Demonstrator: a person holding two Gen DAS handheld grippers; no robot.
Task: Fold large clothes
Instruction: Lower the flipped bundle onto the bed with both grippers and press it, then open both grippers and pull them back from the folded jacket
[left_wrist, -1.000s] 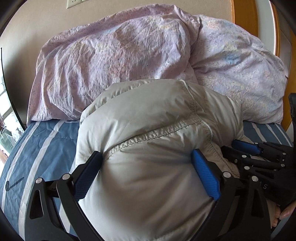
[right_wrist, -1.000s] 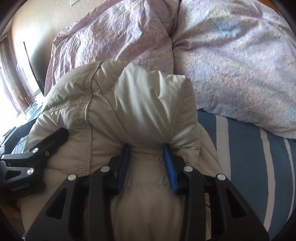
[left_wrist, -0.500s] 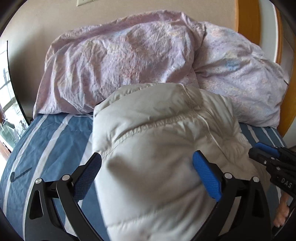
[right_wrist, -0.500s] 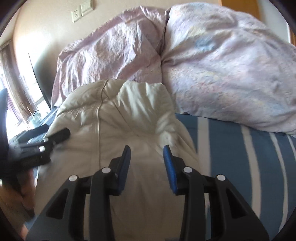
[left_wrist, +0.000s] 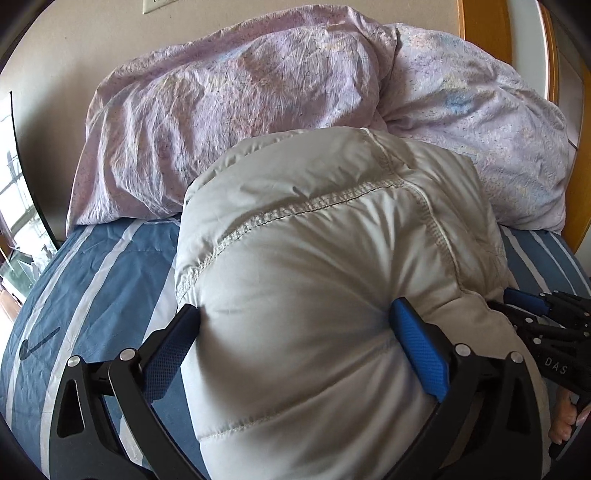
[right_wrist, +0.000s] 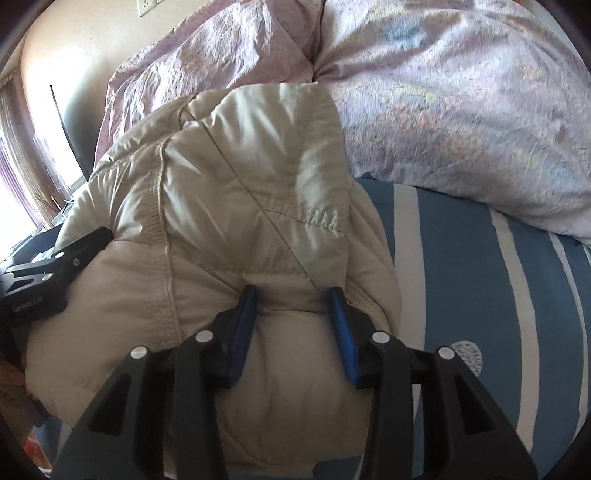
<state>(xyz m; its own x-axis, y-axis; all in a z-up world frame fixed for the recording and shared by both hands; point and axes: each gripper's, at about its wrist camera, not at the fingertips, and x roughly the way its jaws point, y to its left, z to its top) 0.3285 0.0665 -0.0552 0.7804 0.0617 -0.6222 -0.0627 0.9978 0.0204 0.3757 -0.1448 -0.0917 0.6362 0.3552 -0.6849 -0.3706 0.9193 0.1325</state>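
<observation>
So, step: puffy down jacket is bundled on the striped bedsheet, up against the lilac pillows; looks like squashing the last fold flat.
Left gripper: jaws spread wide, straddling the bulk, pads touching both sides.
Right gripper: narrower gap, pinching a puffy ridge.
Next: probably press the air out and tidy the edges, or it'll spring open.
</observation>
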